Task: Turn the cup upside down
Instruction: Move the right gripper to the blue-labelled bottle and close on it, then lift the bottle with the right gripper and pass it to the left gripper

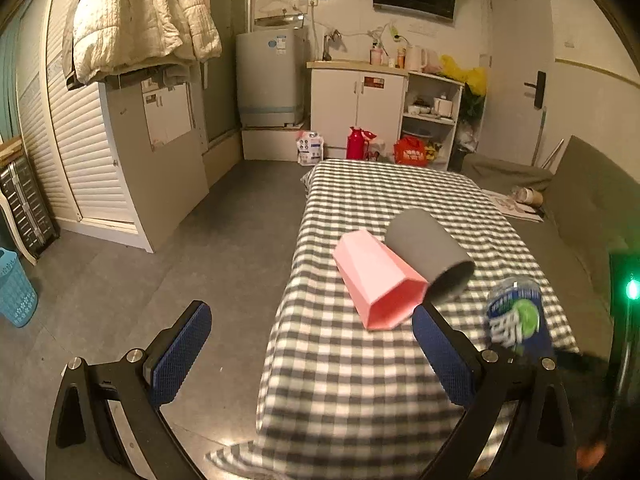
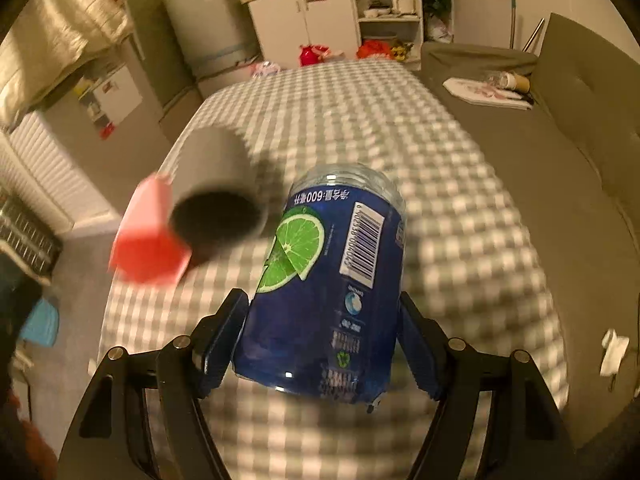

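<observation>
My right gripper (image 2: 322, 298) is shut on a clear plastic cup with a blue lime label (image 2: 328, 280), one finger on each side. The cup is tilted above the checked tablecloth (image 2: 460, 240), its ribbed clear end pointing away from me and its print reading upside down. The same cup (image 1: 516, 316) shows blurred at the right of the left wrist view. A pink faceted cup (image 1: 378, 280) and a grey cup (image 1: 430, 254) lie on their sides, touching, mouths towards me. My left gripper (image 1: 310, 312) is open and empty, at the table's near left edge, its right finger just below the pink cup.
The checked table (image 1: 400, 200) runs away from me, with bare floor (image 1: 200, 240) to its left and a grey sofa (image 2: 580, 160) to its right. Papers and a tube (image 2: 492, 88) lie on the sofa. Cabinets and a washing machine (image 1: 272, 80) stand at the back.
</observation>
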